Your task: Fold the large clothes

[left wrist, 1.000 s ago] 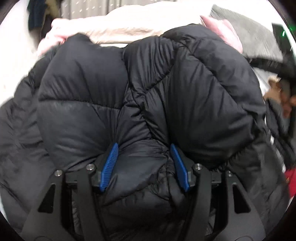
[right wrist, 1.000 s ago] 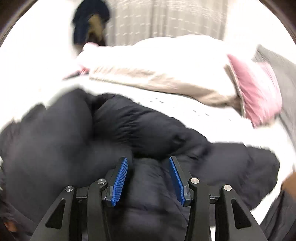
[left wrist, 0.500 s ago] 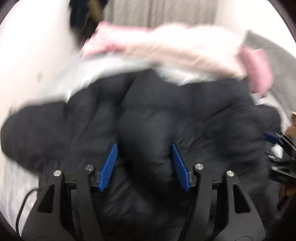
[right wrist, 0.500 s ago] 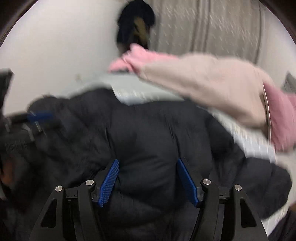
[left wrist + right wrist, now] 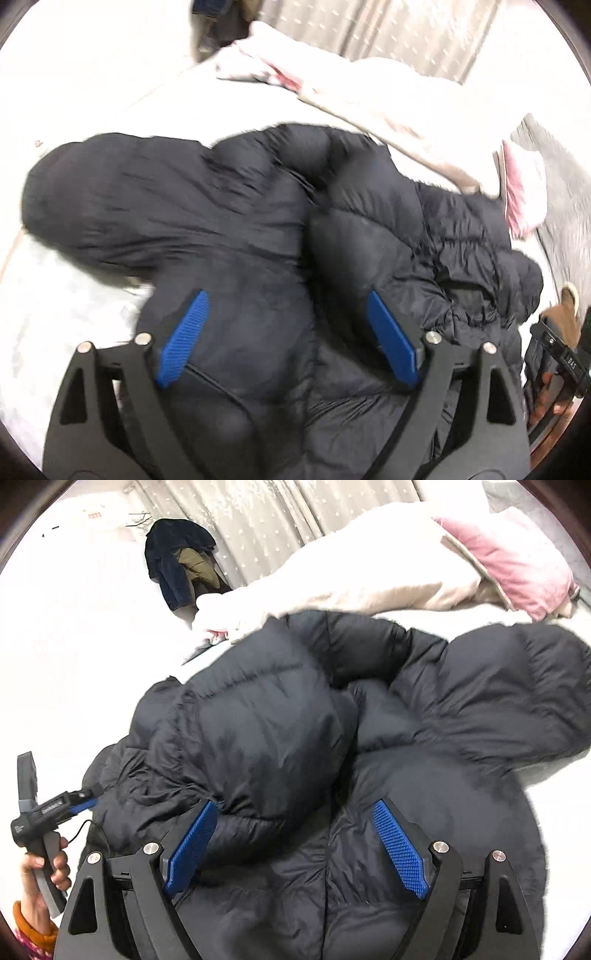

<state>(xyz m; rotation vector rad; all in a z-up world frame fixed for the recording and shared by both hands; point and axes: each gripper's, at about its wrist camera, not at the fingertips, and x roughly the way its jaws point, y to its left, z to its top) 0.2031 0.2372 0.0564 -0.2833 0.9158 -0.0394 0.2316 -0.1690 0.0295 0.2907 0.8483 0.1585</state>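
The left gripper (image 5: 286,343), black-framed with blue ribbed pads, hangs over the black quilted puffer jacket (image 5: 258,229) with its jaws spread wide and nothing between them; the padded fabric lies below the pads, and whether they touch it cannot be told. The right gripper (image 5: 295,849) is likewise spread apart above the jacket's near edge, holding nothing. Judging by this, both have let go of the cloth and stand ready for the next grasp.

The jacket lies on the white bed sheet (image 5: 74,672), bunched but partly gathered: in the right wrist view one quilted panel (image 5: 258,731) is lapped over the middle of the body, probably a side brought inward as a first fold, while a sleeve (image 5: 517,686) reaches out to the right. In the left wrist view a rounded lobe (image 5: 110,192), a sleeve or the hood, points left. So the garment's long axis runs roughly left to right across the bed, just in front of the cream duvet (image 5: 369,576) and the pink velvet pillow (image 5: 509,561).

The outstretched sleeve seems the part not yet folded in, and the puffy fill will likely spring back unless pressed flat.
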